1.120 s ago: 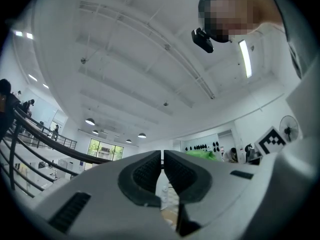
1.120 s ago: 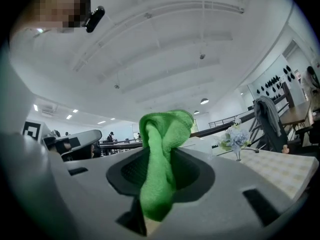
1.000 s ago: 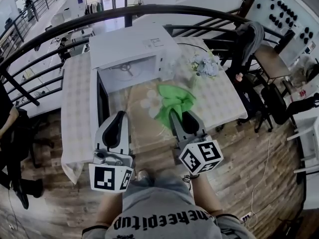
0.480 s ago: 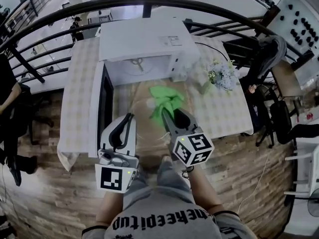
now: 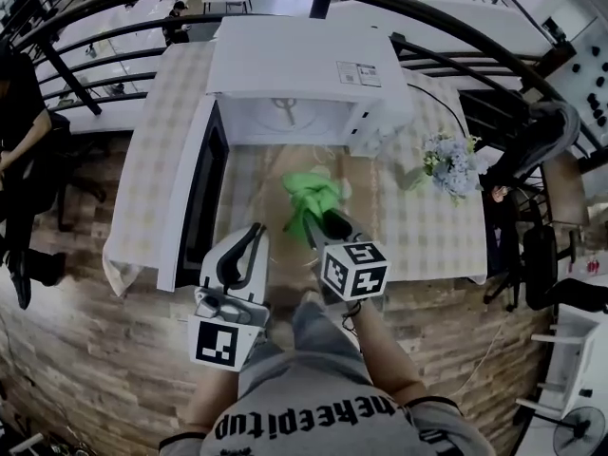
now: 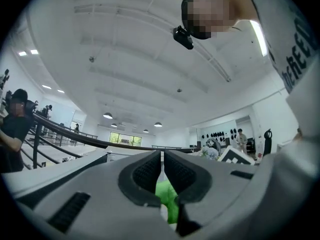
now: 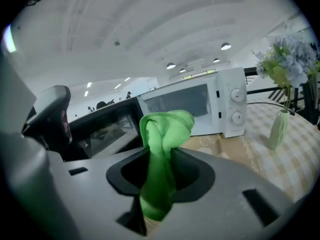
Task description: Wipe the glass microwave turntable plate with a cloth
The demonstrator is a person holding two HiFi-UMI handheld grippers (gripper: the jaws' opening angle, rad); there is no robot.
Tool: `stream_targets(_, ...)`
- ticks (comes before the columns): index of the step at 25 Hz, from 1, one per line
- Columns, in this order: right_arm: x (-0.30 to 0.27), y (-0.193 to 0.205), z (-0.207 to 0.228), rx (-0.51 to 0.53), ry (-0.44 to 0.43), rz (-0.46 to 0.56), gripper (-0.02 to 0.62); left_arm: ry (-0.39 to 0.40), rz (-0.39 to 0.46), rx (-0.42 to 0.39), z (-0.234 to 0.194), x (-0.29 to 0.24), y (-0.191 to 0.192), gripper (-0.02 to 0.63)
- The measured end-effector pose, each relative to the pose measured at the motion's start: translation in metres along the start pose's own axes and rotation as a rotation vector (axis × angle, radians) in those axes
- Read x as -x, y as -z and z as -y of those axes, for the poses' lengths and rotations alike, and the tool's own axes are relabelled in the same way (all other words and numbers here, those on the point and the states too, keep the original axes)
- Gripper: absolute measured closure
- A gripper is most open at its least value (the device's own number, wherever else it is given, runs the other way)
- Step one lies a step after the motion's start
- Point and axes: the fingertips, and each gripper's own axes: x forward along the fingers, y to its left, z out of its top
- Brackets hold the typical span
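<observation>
My right gripper (image 5: 318,219) is shut on a bright green cloth (image 5: 309,200), which bunches up out of its jaws above the tan mat (image 5: 255,183) in front of the microwave. In the right gripper view the cloth (image 7: 161,134) stands pinched between the two pads. My left gripper (image 5: 255,233) hangs shut and empty over the table's near edge, left of the right one. In the left gripper view its jaws nearly touch, and the cloth (image 6: 168,200) shows below them. I cannot make out the glass turntable plate for certain; a pale patch lies beside the cloth.
A white microwave (image 5: 294,65) stands at the back of the checked table (image 5: 418,226), its dark door (image 5: 195,198) swung open to the left. A vase of flowers (image 5: 449,164) stands at the right. A black railing runs behind the table.
The cloth lay spread on the mat; it is now gathered and lifted in the right gripper, which has drawn left. The head view has moved forward over the table.
</observation>
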Motion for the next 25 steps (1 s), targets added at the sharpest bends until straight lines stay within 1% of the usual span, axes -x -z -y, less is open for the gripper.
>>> stream_targets(4, -0.029, 0.018, -0.006, 0.023, -0.022, -0.087, 0.476, -0.033, -0.012, 0.007, -0.002, 0.004, 0.008, 0.584)
stream_targets(9, -0.067, 0.044, -0.016, 0.047, -0.03, -0.206, 0.476, -0.084, -0.026, 0.023, -0.012, 0.014, 0.014, 0.584)
stream_targets(12, -0.087, 0.059, -0.022, 0.057, -0.029, -0.268, 0.476, -0.103, -0.035, 0.017, -0.017, 0.021, 0.017, 0.584)
stream_targets(17, -0.123, 0.07, -0.031, 0.094, -0.018, -0.334, 0.477, -0.125, -0.041, 0.01, -0.024, 0.031, 0.018, 0.584)
stream_targets(21, -0.146, 0.081, -0.041, 0.138, -0.03, -0.389, 0.477, -0.135, -0.049, 0.005, -0.027, 0.036, 0.019, 0.584)
stream_targets(23, -0.147, 0.085, -0.035, 0.165, -0.005, -0.406, 0.477, -0.135, -0.048, 0.002, -0.029, 0.037, 0.019, 0.584)
stream_targets(25, -0.144, 0.086, -0.017, 0.175, 0.043, -0.418, 0.477, -0.134, -0.046, 0.001, -0.029, 0.036, 0.018, 0.584)
